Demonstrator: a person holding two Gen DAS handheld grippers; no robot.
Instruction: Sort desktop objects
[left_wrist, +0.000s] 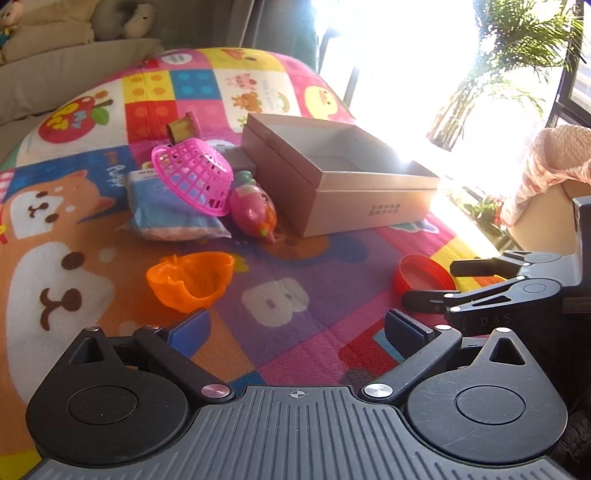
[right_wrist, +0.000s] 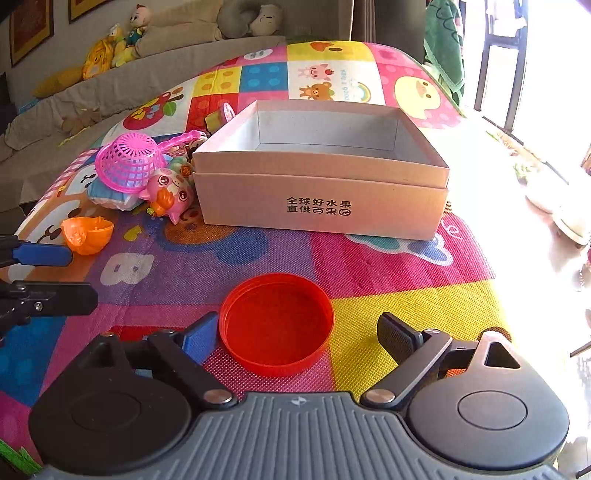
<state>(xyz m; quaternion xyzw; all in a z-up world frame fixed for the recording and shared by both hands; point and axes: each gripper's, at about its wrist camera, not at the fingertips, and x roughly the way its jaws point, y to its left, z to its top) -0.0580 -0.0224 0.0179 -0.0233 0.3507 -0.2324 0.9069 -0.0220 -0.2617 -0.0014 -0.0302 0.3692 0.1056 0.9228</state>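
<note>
Shallow red lid (right_wrist: 277, 325) lies open-side up, apparently empty.

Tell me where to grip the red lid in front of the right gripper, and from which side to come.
Grip the red lid by its thin upright rim, one finger inside and one outside. It lies hollow side up on the mat, too flat to pinch elsewhere. Come from above at the near edge, where the open right gripper already stands.

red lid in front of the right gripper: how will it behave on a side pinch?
The red lid looks like thin, glossy plastic, so its rim will probably flex and may slip between the fingers. It lies flat, open side up, on the play mat, so rolling seems unlikely. It is likely light and could skid if nudged.
</note>
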